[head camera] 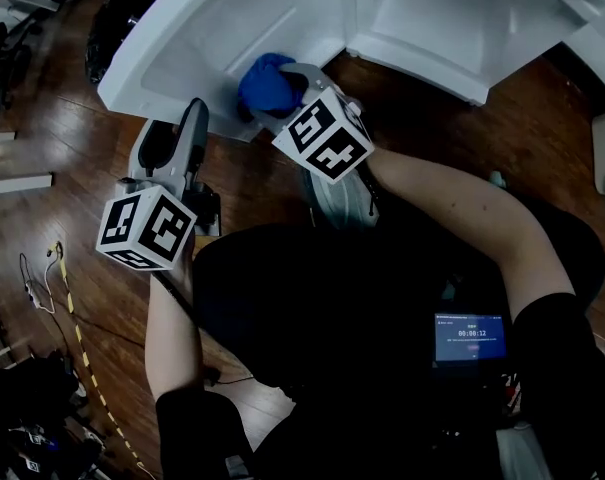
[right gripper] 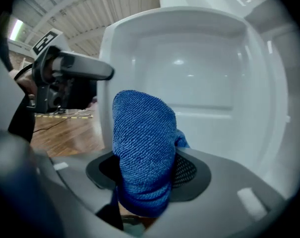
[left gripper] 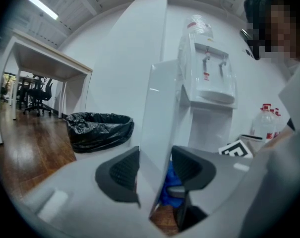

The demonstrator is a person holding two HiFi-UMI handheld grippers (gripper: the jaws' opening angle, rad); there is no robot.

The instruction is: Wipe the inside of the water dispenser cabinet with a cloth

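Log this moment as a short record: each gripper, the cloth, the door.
left gripper: shut on the edge of the open cabinet door
right gripper: shut on the blue cloth
cloth position: in front of the door's recessed inner face; contact unclear
trash bin: black liner, on the floor beyond the door

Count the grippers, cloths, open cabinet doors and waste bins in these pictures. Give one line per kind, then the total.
grippers: 2, the left gripper and the right gripper
blue cloth: 1
cabinet door: 1
bin: 1
Total: 5
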